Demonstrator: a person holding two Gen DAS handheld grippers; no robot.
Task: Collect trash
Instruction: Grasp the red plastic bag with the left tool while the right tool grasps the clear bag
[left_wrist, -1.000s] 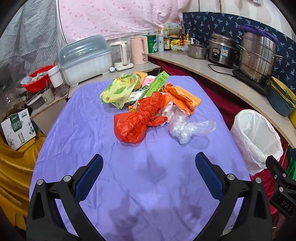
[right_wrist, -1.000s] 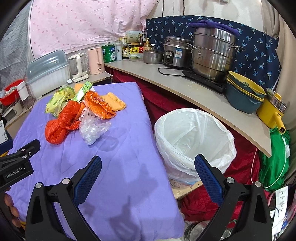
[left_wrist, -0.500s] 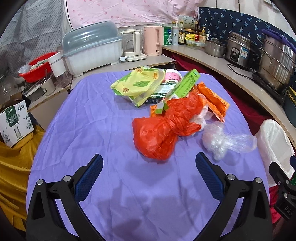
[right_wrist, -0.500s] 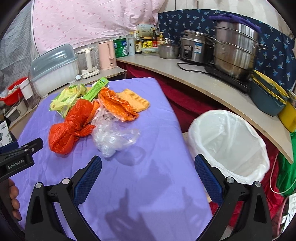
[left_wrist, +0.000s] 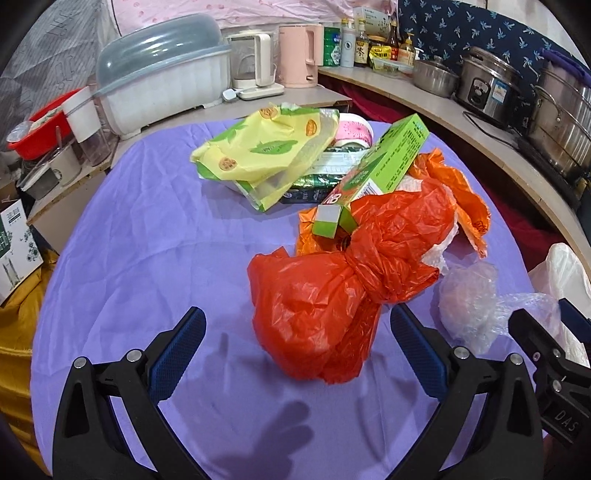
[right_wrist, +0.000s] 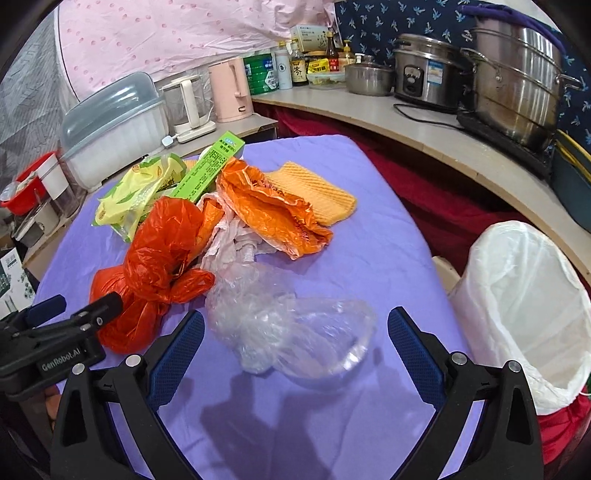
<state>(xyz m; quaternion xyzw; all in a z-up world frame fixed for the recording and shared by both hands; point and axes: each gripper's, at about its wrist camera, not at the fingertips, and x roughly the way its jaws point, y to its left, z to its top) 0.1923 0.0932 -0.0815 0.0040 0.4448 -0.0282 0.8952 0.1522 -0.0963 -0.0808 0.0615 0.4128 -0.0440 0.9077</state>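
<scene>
We have both tools spread wide and holding nothing. Our left tool (left_wrist: 297, 334) frames the knotted red bag (left_wrist: 332, 295), which lies on the purple-covered table (left_wrist: 147, 266) at the near edge of the trash pile. Our right tool (right_wrist: 295, 336) frames the clear bag (right_wrist: 284, 328) just beside it. The rest of the pile sits farther back: a yellow wrapper (left_wrist: 262, 155), a green box (left_wrist: 376, 173) leaning on the red bag's far end, and an orange bag (right_wrist: 269, 206). The lined bin (right_wrist: 524, 306) stands off the table's right edge, close to our right tool.

To do this well, we judge it best to push each tool on until the pads pass the bulk of its bag, then pinch near the knot or a thick fold, since thin film slips and tears. Lifting the red bag slowly should let the green box slide off rather than scatter. The clear bag has the shorter path to the bin.
</scene>
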